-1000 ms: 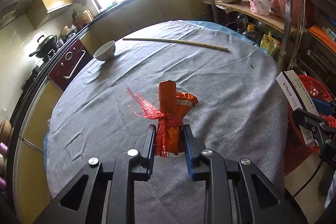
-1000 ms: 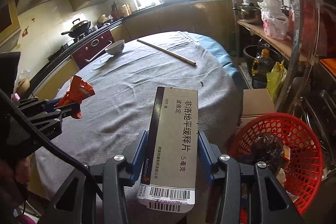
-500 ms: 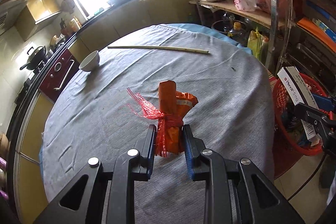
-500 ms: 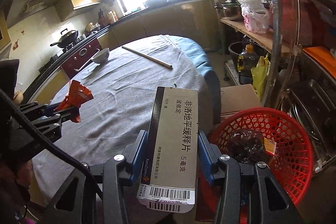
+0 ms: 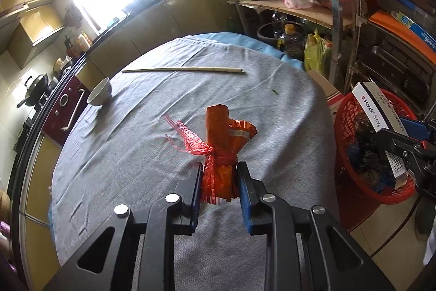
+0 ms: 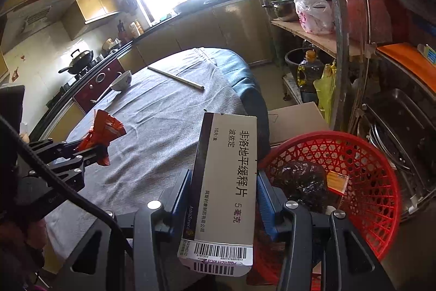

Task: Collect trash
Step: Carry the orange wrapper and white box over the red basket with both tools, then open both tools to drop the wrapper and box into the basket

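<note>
1. The right gripper (image 6: 223, 198) is clamped on a white medicine box (image 6: 226, 182), held beside the red basket (image 6: 381, 209) rather than over it; let go here, I reckon it drops on the floor.
2. The left gripper (image 5: 219, 182) pinches an orange wrapper bundle (image 5: 220, 146) above the grey-clothed table (image 5: 136, 149); its loose red netting (image 5: 188, 138) could snag.

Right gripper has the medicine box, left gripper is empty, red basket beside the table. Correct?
Not quite: the left gripper is shut on an orange wrapper, as the left wrist view shows. The right gripper does hold the medicine box, red basket beside the table.
</note>
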A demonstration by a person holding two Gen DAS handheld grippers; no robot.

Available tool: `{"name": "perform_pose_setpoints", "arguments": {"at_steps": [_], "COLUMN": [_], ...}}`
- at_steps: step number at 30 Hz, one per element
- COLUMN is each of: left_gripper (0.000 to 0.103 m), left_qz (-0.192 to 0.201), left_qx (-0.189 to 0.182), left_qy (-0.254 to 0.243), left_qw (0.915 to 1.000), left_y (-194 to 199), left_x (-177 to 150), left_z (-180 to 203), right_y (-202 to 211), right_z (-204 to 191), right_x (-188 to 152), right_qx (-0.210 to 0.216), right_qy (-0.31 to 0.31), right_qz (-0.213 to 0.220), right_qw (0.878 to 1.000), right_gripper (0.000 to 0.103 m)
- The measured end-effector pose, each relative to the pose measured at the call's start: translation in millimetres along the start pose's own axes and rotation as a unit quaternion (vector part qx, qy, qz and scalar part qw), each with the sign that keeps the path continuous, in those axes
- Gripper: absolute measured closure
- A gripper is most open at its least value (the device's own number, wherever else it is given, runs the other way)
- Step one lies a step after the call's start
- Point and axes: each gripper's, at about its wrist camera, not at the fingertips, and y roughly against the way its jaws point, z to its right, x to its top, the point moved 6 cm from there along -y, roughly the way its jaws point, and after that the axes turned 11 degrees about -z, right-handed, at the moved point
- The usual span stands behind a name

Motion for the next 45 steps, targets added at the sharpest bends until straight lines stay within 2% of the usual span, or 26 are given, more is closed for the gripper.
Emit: {"name": "perform_pose_setpoints", "arguments": {"at_steps": [12, 27, 45], "left_gripper": [0.077, 0.077, 0.077], "left_qz": [0.003, 0.005, 0.013], "left_qx": [-0.004, -0.011, -0.026], "left_qy": [-0.052, -0.126, -0.171], "left_qw": [0.9987, 0.9920, 0.9848], "left_y": [6, 11, 10], "left_x": [11, 16, 27], "left_z": [50, 106, 148], "right_y": [13, 22, 23], "right_z": [49, 110, 137], "right_x": [-10, -29, -34], "right_qx": [0.004, -0.002, -0.009], "right_qy": [-0.052, -0.119, -0.152], "right_qz": [0.010, 0.009, 0.008], "right_qw": [0.999, 0.993, 0.988], "right_gripper": [0.053, 0.053, 0.053]}}
